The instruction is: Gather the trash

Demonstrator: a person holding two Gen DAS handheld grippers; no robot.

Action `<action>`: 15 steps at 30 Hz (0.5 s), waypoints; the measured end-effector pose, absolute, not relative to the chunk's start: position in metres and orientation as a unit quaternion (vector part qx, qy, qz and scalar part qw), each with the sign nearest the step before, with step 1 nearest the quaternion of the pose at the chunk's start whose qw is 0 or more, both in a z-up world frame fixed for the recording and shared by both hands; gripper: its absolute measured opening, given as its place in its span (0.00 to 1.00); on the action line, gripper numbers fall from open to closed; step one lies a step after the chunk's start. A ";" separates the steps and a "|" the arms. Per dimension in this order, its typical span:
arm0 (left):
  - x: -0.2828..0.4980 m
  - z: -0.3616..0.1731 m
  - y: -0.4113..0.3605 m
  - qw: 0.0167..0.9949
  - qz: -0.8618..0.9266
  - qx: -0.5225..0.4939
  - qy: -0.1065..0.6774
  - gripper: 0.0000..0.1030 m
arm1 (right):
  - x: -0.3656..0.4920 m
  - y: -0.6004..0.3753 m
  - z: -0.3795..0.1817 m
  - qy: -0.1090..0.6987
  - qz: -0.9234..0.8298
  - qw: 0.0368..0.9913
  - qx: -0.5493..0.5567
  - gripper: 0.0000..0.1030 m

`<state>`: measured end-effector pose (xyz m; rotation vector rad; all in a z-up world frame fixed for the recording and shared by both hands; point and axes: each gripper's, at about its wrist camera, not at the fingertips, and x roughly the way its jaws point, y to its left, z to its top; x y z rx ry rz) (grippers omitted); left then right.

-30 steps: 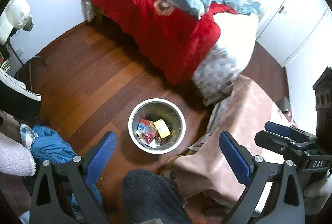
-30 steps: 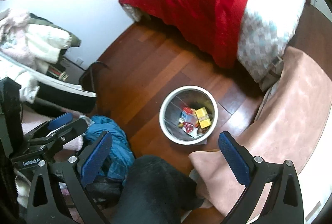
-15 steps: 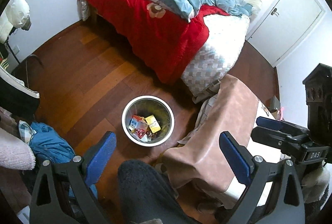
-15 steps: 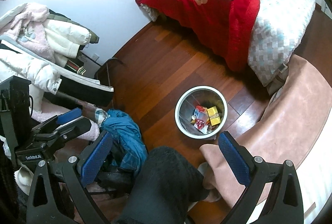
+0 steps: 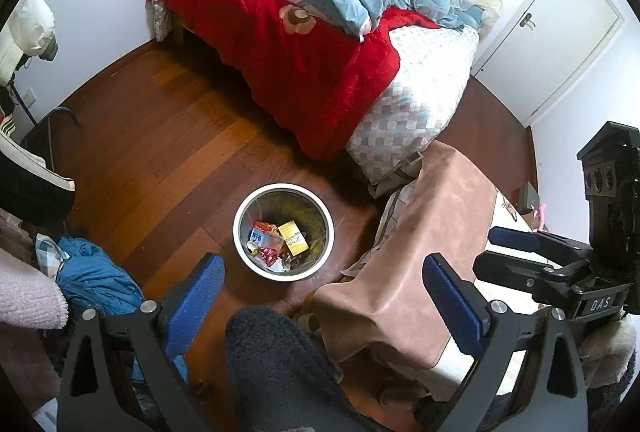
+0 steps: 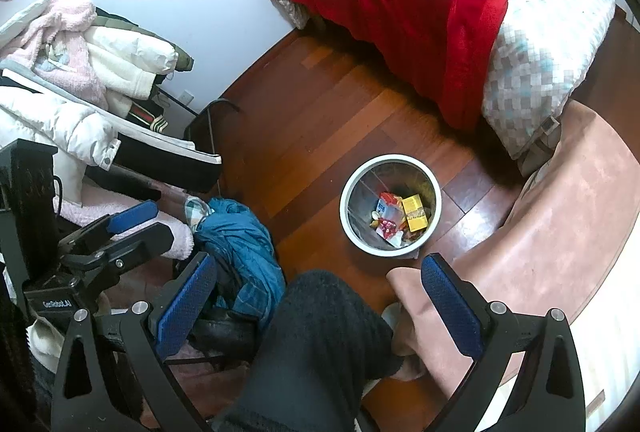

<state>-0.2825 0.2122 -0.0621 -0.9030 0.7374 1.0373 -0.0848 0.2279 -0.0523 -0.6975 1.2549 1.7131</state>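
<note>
The trash bin, a round metal can with a pale rim, stands upright on the wooden floor, ahead of and between the fingers of the left tool. Inside lie a yellow box, a red-and-white carton and crumpled wrappers, all well below the rim. In the right wrist view the bin sits ahead of the right tool, nearer its right finger.

Both tools stand wide apart and carry nothing.

Bare floor runs ahead-left of the bin, open up to the wall. Ahead-right, the bed with its red blanket overhangs the floor, its edge near the bin but apart. To the right, a pink-brown cloth drapes over a low piece of furniture, its hanging edge just beside the bin's rim. To the left, a blue garment lies heaped on the floor, apart from the bin. A person's dark-clad leg fills the space between the left tool's fingers, nearest the camera.
</note>
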 end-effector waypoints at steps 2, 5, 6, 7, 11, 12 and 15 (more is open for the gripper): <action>-0.281 -0.061 0.211 0.712 0.466 -0.407 0.332 1.00 | -0.085 0.228 -0.052 0.502 0.688 0.441 -0.283 1.00; -0.281 -0.062 0.210 0.712 0.464 -0.410 0.331 1.00 | -0.084 0.227 -0.052 0.502 0.687 0.443 -0.283 1.00; -0.281 -0.062 0.209 0.712 0.465 -0.410 0.331 1.00 | -0.084 0.227 -0.052 0.502 0.687 0.444 -0.283 1.00; -0.281 -0.062 0.210 0.713 0.463 -0.409 0.332 1.00 | -0.084 0.227 -0.051 0.502 0.686 0.444 -0.282 1.00; -0.282 -0.064 0.209 0.711 0.463 -0.412 0.331 1.00 | -0.083 0.225 -0.051 0.502 0.684 0.446 -0.283 1.00; -0.282 -0.063 0.209 0.711 0.464 -0.412 0.331 1.00 | -0.083 0.225 -0.051 0.503 0.684 0.445 -0.284 1.00; -0.282 -0.063 0.209 0.711 0.464 -0.413 0.331 1.00 | -0.083 0.225 -0.051 0.502 0.685 0.445 -0.285 1.00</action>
